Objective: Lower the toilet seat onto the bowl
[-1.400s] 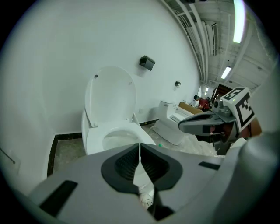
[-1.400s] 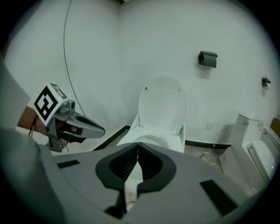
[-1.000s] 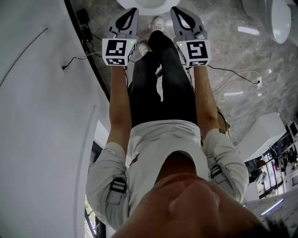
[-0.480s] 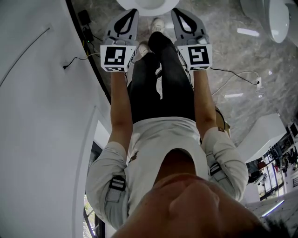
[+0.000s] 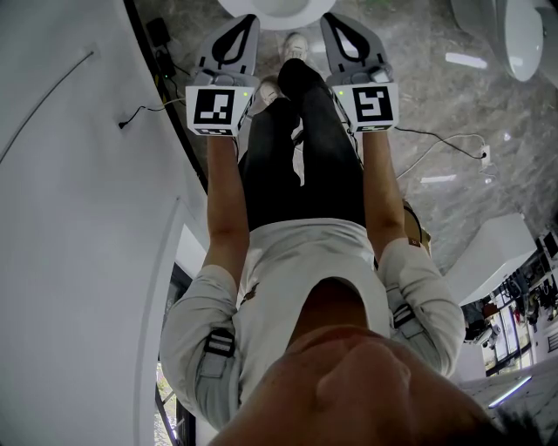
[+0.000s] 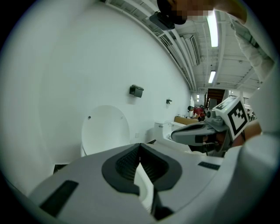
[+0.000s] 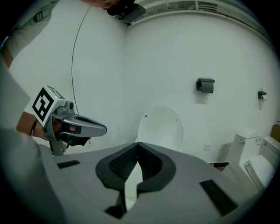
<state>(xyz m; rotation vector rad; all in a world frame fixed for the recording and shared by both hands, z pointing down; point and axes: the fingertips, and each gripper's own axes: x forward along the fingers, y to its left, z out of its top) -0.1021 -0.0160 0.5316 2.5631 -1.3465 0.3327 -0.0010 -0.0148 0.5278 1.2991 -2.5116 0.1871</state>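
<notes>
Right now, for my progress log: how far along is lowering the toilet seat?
Done: nothing; the toilet seat stands upright against the wall. In hand: nothing; the left gripper and right gripper are shut, empty, held short of it. Left: reach the seat and lower it onto the bowl.

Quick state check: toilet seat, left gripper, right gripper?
toilet seat, raised, upright against the wall
left gripper, shut, nothing between the jaws, not touching the seat
right gripper, shut, nothing between the jaws, not touching the seat
</notes>
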